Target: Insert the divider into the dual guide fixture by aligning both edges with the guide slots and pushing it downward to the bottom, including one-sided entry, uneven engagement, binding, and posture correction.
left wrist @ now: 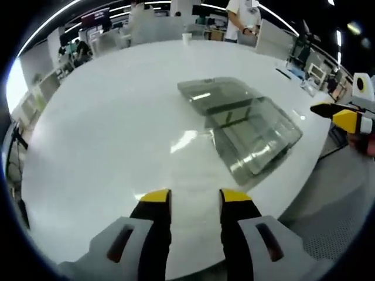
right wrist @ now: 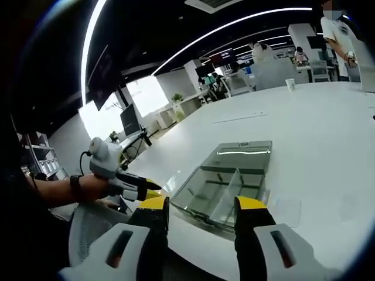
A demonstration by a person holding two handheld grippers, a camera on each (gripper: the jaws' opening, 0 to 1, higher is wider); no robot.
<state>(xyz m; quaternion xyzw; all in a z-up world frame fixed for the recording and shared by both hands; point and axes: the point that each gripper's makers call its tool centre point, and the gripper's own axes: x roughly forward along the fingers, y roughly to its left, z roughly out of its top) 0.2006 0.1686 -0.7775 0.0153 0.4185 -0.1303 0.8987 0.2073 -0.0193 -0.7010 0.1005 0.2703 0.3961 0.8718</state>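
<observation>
The dual guide fixture [left wrist: 252, 132] is a clear, grey-tinted plastic tray lying on the white table [left wrist: 105, 134], with a clear flat lid-like part [left wrist: 214, 92] at its far end. In the right gripper view the fixture [right wrist: 225, 184] shows inner partition walls, and a divider [right wrist: 236, 186] stands along its middle. My left gripper [left wrist: 196, 196] hovers over the table's near edge, open and holding nothing. My right gripper [right wrist: 202, 202] is open too, just short of the fixture. The right gripper [left wrist: 343, 116] enters from the right; the left gripper [right wrist: 137, 188] shows held in a hand.
A paper cup [left wrist: 186, 38] stands at the table's far side, also seen as the cup [right wrist: 290, 84]. People and desks are beyond the table. A grey mesh chair [left wrist: 331, 234] sits below the table edge. A faint clear sheet [right wrist: 287, 211] lies beside the fixture.
</observation>
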